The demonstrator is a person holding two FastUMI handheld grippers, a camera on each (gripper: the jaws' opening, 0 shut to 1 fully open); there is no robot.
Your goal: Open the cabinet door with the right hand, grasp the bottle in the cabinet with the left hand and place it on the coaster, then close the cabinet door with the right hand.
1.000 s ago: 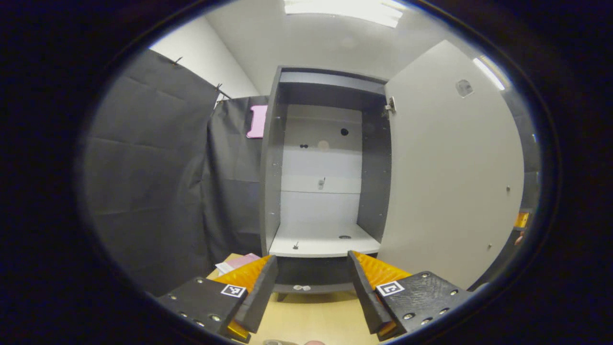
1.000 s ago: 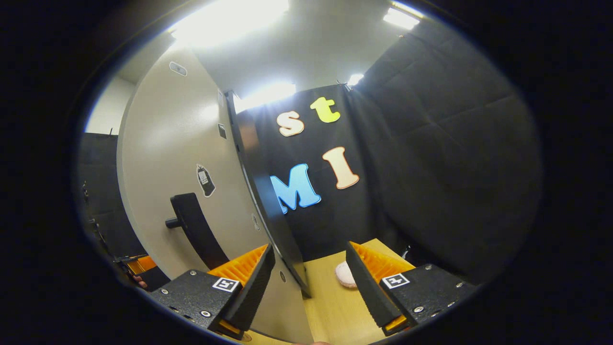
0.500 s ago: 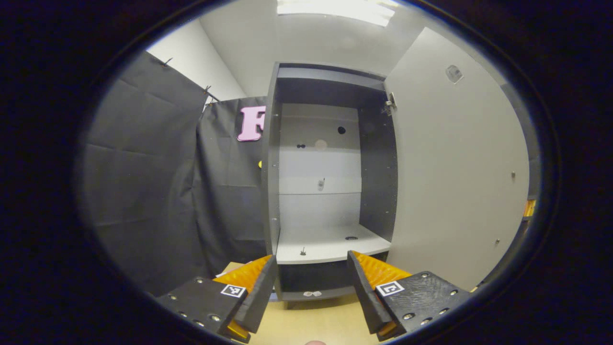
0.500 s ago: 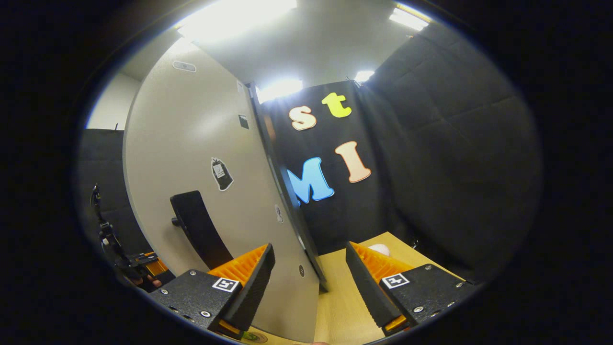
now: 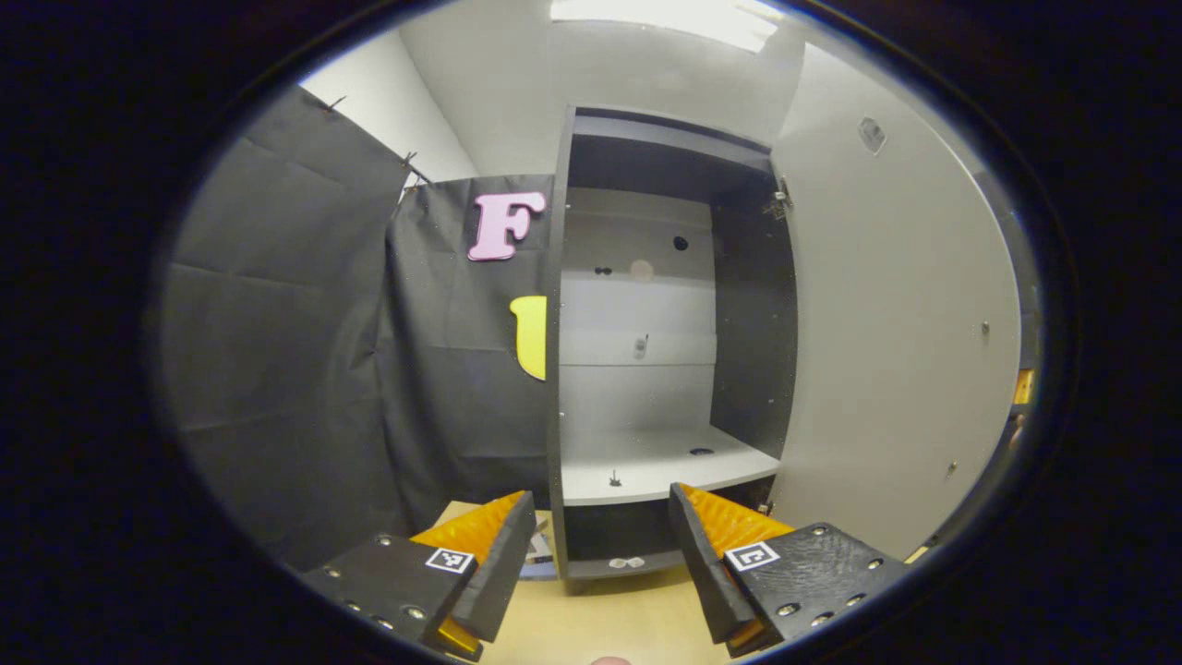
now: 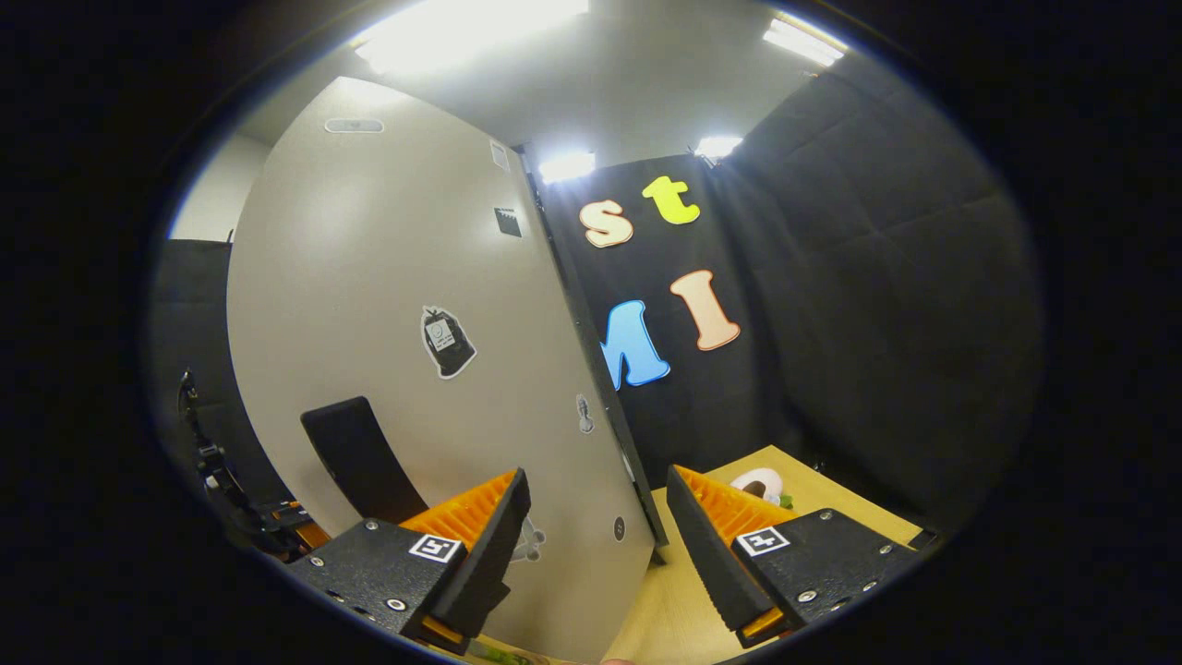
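Note:
The dark grey cabinet (image 5: pixel 646 305) stands open, and its pale door (image 5: pixel 886 332) is swung out on the right. A small dark peg (image 5: pixel 612 478) and a hole sit on its white shelf (image 5: pixel 646 466). My left gripper (image 5: pixel 602 496) is open, a little short of the shelf's front edge, with nothing between its fingers. In the right gripper view the door's outer face (image 6: pixel 388 277) carries a black handle (image 6: pixel 355 457). My right gripper (image 6: pixel 596 480) is open in front of the door's edge, right of the handle and apart from it. A pale round coaster (image 6: pixel 759 482) lies on the wooden table (image 6: pixel 683 610).
Black cloth walls (image 5: pixel 286 351) close the booth on the left and behind the cabinet. A small green thing (image 6: pixel 785 501) lies next to the coaster. An orange part of the right gripper (image 5: pixel 1020 388) peeks out past the door's far edge. Some papers (image 5: pixel 537 550) lie by the cabinet's foot.
The cabinet has slid to the right in the left gripper view, uncovering more wall. In the right gripper view the door face has widened and the handle has dropped lower left. Both grippers stayed open.

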